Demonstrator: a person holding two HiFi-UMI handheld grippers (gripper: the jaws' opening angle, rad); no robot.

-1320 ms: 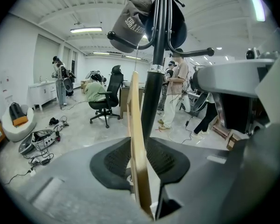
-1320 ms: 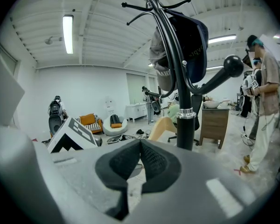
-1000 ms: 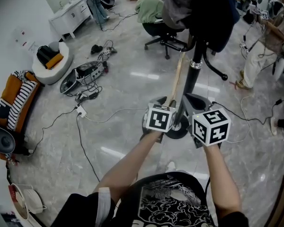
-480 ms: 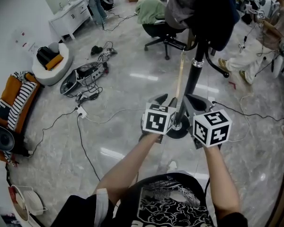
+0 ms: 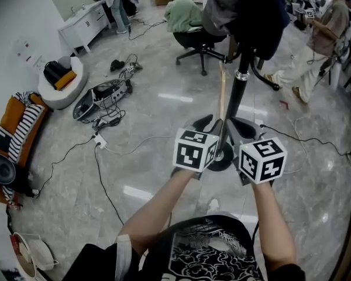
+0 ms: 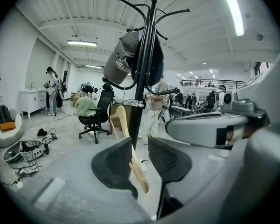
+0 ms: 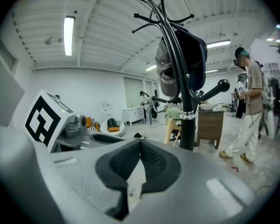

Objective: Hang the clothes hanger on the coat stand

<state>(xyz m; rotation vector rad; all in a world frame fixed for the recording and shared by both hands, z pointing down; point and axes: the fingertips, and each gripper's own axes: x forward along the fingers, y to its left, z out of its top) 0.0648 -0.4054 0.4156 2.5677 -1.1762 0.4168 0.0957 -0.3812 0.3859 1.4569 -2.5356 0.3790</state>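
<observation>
In the head view the wooden clothes hanger (image 5: 222, 92) rises just beside the coat stand (image 5: 237, 96) pole, not yet hooked on; the left gripper view shows the left hand-held gripper (image 6: 139, 148) clamped on it, and the right gripper view shows the right hand-held gripper (image 7: 140, 147) clenched on nothing.

The clothes hanger (image 6: 120, 121) is pale, smooth wood. The coat stand (image 5: 236, 96) is a glossy black metal pole with a bright metal collar. The garments (image 5: 254, 13) on it are dark cloth. The floor (image 5: 146, 116) is polished, reflective stone-look tile. The left claw (image 6: 140, 143) has matt black, ribbed pads (image 6: 113, 164).
</observation>
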